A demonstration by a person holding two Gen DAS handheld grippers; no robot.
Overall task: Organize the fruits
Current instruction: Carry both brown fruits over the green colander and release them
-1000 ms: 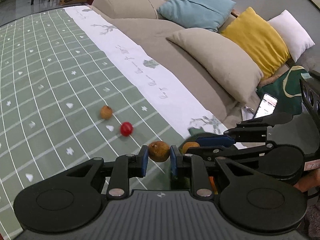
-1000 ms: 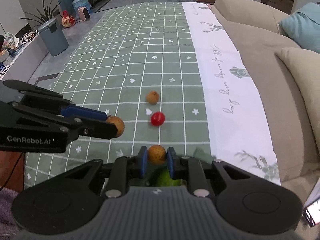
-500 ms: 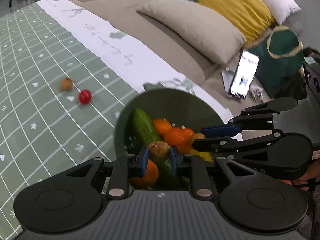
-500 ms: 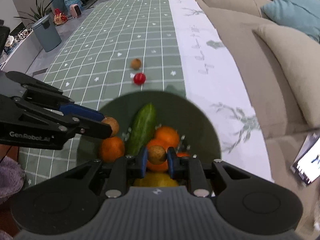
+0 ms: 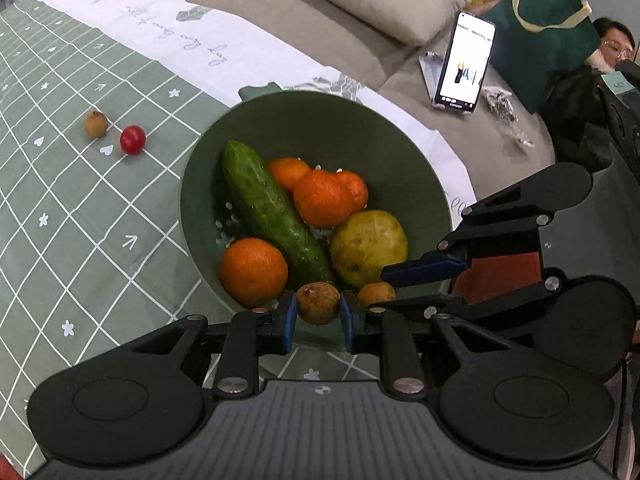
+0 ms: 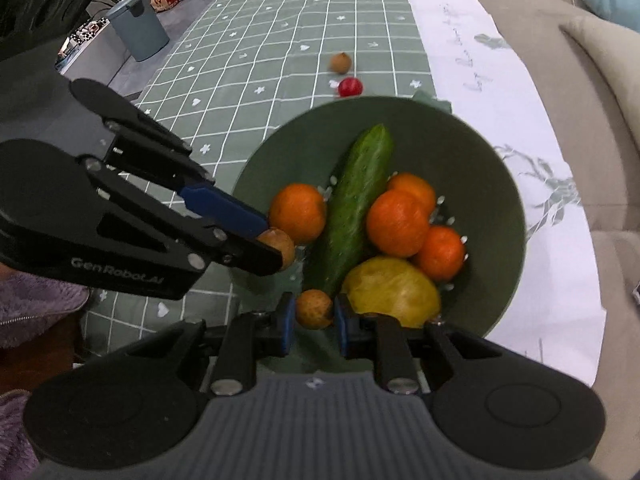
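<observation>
Holding a small brown fruit (image 5: 318, 303) between its blue pads, the left gripper (image 5: 318, 322) hangs over the near rim of a green bowl (image 5: 320, 120), its jaws clamped on the fruit. The right gripper (image 6: 315, 325) is clamped on a second brown fruit (image 6: 314, 309) just beside the first, also above the bowl's near edge.

In the left wrist view the right gripper reaches in from 3 o'clock, its fingers crossing the bowl's lower right rim. In the right wrist view the left gripper comes in from 9 o'clock and covers part of the bowl's left rim.

The bowl is crowded. A cucumber (image 5: 272, 212) lies slantwise across it, one orange (image 5: 253, 272) at its 7 o'clock side, three more oranges (image 5: 322, 198) packed together toward 1 o'clock, and a yellow-green fruit (image 5: 368, 247) at 4 o'clock. The fruit fills most of the bowl's floor.

On the cloth beyond the bowl, at about 10 o'clock, a cherry tomato (image 5: 132, 140) and another brown fruit (image 5: 96, 124) lie just beside each other.

The surface is a green checked tablecloth (image 5: 80, 220) with a white printed border. Past it at 12 o'clock stands a beige sofa (image 5: 320, 20) with cushions, and a phone (image 5: 464, 66) is propped on it. A grey bin (image 6: 138, 26) stands on the floor at 11 o'clock in the right wrist view.
</observation>
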